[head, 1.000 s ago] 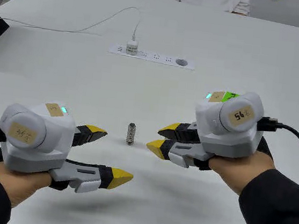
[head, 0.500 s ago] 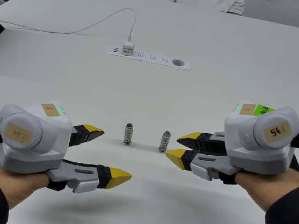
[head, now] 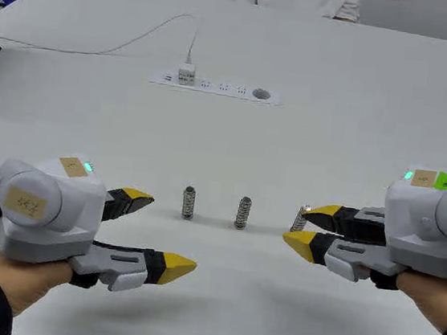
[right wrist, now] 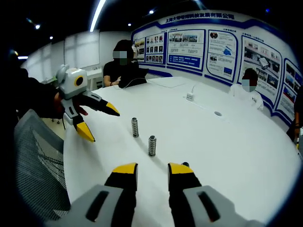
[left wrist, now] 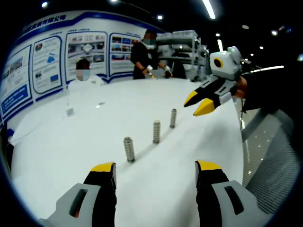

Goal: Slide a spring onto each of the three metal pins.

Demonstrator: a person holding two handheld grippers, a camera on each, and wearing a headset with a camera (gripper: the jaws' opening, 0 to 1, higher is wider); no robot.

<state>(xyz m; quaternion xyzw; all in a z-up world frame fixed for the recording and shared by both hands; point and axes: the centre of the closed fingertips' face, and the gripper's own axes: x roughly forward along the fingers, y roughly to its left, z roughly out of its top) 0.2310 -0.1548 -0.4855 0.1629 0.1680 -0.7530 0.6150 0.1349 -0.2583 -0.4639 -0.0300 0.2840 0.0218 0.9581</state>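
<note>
The left gripper (head: 164,231) was held low over the table (head: 214,320) at the left, its jaws spread wide with nothing pinched between them. To its right three springs were seen upright in a row — the first spring (head: 188,202), the second spring (head: 242,212) and the third spring (head: 301,219) — each apparently seated over a pin, though the pins were mostly hidden inside the coils. The right gripper (head: 311,224) was placed at the right end of the row, jaws parted and empty, with the third spring just beside the yellow tips; whether it was touched could not be told. The task was judged all but done, so the main risk was judged to lie in the retreat. If the right gripper were swung sideways or closed carelessly, the third spring could be caught by a tip and tipped over, and the second spring knocked in turn. Slender pins standing free on a smooth table could be toppled by a light brush.
</note>
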